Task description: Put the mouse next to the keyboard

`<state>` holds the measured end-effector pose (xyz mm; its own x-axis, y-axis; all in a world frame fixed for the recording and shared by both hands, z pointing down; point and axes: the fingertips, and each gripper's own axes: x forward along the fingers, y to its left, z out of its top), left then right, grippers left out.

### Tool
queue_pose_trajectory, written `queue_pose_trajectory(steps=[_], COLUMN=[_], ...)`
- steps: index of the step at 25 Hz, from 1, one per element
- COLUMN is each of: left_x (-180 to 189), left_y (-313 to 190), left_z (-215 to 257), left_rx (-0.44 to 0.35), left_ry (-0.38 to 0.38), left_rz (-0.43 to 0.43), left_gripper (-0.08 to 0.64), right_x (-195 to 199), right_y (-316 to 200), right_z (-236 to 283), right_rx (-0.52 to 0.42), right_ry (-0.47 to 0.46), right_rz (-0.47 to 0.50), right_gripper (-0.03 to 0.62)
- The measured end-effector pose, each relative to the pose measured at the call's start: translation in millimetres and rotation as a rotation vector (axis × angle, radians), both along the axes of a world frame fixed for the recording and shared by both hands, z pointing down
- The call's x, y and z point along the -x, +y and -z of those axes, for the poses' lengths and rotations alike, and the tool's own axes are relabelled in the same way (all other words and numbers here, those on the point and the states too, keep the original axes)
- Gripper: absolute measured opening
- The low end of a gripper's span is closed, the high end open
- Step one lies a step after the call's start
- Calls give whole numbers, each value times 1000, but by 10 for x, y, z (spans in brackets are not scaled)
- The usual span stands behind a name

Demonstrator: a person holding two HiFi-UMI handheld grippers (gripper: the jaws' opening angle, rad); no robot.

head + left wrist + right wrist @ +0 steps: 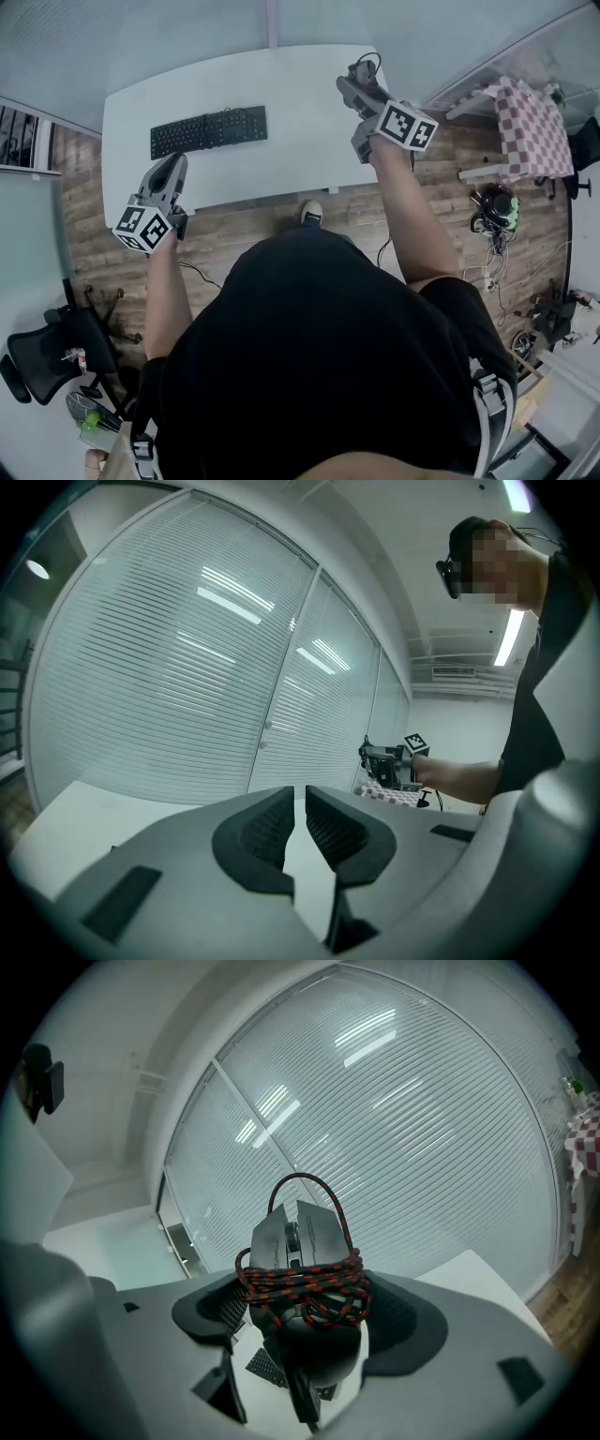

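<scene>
- White tabletop (pixel 300 103) stands on a wooden floor (pixel 262 220), with slatted blinds (pixel 187 667) behind it.
- A black keyboard (pixel 208 130) lies on the left half of the tabletop.
- The right hand-held gripper (pixel 300 1312) is clamped on the grey mouse (pixel 292 1241), which has a red-and-black braided cable (pixel 305 1288) wound round it.
- The mouse is held up over the tabletop's far right corner, well apart from the keyboard.
- The left hand-held gripper (pixel 298 822) hovers at the tabletop's near left edge, its jaws nearly together with nothing between them.
</scene>
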<state>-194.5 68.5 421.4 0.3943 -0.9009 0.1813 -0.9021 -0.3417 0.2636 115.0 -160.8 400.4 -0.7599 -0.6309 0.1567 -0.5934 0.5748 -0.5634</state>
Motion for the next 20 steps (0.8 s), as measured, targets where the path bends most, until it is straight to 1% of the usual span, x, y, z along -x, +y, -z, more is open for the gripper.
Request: queue_pose_trajectory(steps=[8,14,20], left_x=[19,-126,-86], left_y=[-129,-477,-569], left_z=[-28,-76,-133], left_rx=[5,15,23], left_ry=[0,0,4], left_rz=[11,16,21], left_gripper=[52,52,52], right_x=[70,-33,35], right_y=[-158,-537,-639], right_z=[-51,-124,-124], right_rx=[11,21,12], right_ry=[4,7,5], right_rz=[22,31,39], right_gripper=[407,407,407])
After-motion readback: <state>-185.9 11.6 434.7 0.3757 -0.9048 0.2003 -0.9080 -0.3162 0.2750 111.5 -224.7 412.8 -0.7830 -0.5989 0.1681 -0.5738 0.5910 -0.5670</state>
